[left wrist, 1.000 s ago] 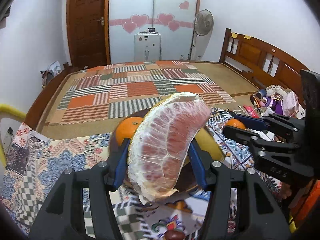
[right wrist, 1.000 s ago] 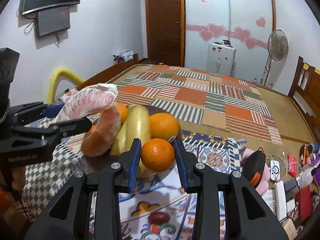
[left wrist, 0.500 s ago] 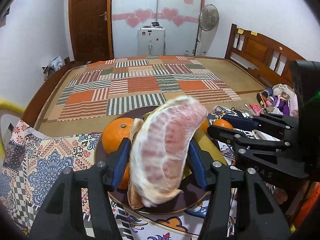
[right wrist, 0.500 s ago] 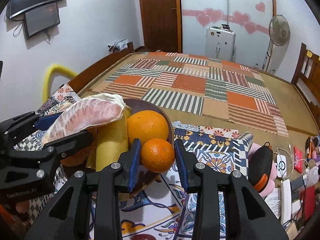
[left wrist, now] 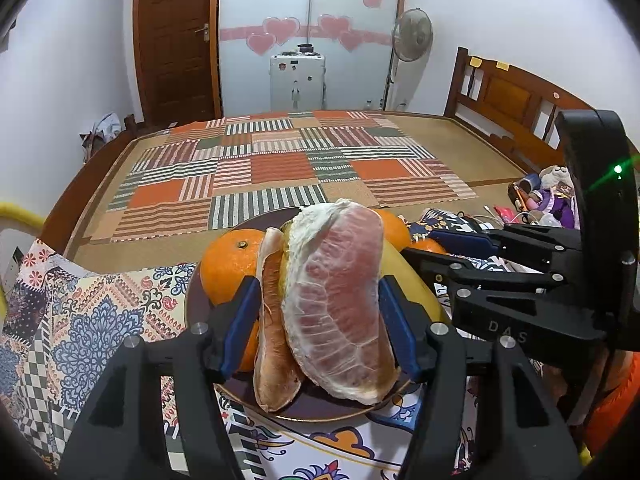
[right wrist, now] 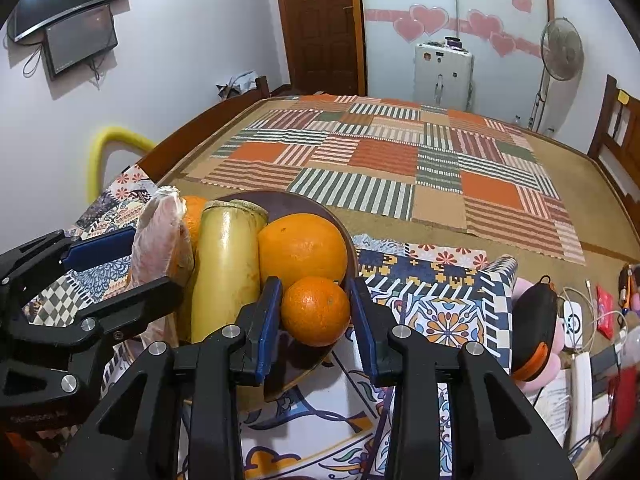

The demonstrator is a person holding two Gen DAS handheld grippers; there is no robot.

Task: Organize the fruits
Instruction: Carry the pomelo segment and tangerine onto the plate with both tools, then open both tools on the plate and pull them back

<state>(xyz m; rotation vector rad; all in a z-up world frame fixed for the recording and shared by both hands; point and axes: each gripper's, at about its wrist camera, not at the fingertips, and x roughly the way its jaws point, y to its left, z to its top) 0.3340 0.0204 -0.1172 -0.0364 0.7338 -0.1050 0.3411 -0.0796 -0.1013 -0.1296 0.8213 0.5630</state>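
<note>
Nearest to you on the left side, your left gripper (left wrist: 320, 320) has its blue pads spread a little wider than the peeled pomelo segment (left wrist: 340, 304) standing between them. A gap shows on the left pad's side, and on the right pad's side you cannot tell whether the pad touches the fruit. The segment's lower end rests on the dark plate (left wrist: 320, 410), upright and leaning slightly. Pressed against its left flank is a second, thinner pomelo slice (left wrist: 274, 344), also on the plate.

On the right side, your right gripper (right wrist: 316, 320) sits around the small orange (right wrist: 316, 311) — both pads appear to touch its sides, and the orange lies at the plate's (right wrist: 304, 204) near edge. Whether the grip is firm or just closing around it cannot be told.

Just beyond the small orange is a large orange (right wrist: 303, 249), touching it. Beside that, toward the left gripper, stands a yellow piece of pomelo rind (right wrist: 230, 264). Another orange (left wrist: 230, 264) sits at the plate's far left in the left wrist view.

The plate rests on a patterned cloth (left wrist: 100, 320). To the right of the cloth lies a clutter of cables and small items (right wrist: 580, 320). Farther out stretches a striped patchwork mat (right wrist: 400, 160), and at the far wall stand a white appliance (left wrist: 297, 82) and a pedestal fan (left wrist: 412, 36).
</note>
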